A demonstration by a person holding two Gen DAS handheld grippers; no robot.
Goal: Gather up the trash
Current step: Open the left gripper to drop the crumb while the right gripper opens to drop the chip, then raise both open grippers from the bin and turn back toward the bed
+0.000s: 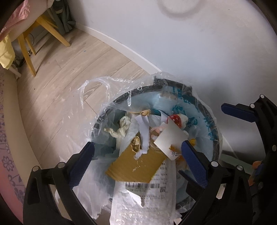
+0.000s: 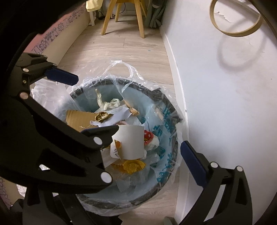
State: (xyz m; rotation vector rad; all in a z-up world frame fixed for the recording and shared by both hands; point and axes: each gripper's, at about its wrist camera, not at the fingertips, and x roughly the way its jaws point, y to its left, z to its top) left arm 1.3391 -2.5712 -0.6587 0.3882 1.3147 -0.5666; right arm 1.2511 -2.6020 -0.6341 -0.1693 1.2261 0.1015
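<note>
Item, trash bin (image 1: 214, 138) against the wall, liner (image 2: 121, 69) loose: we are hovering left gripper (image 1: 136, 152) and right gripper (image 2: 148, 138), both released, advising gathering the handles evenly before lifting.

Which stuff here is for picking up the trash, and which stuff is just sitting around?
For the job: trash bin, plastic bag lining it, cardboard, white paper, nutshell, orange peel, left gripper and right gripper, both open.

Just lying about: yellow chair, wooden hoop on the wall, floor.
</note>
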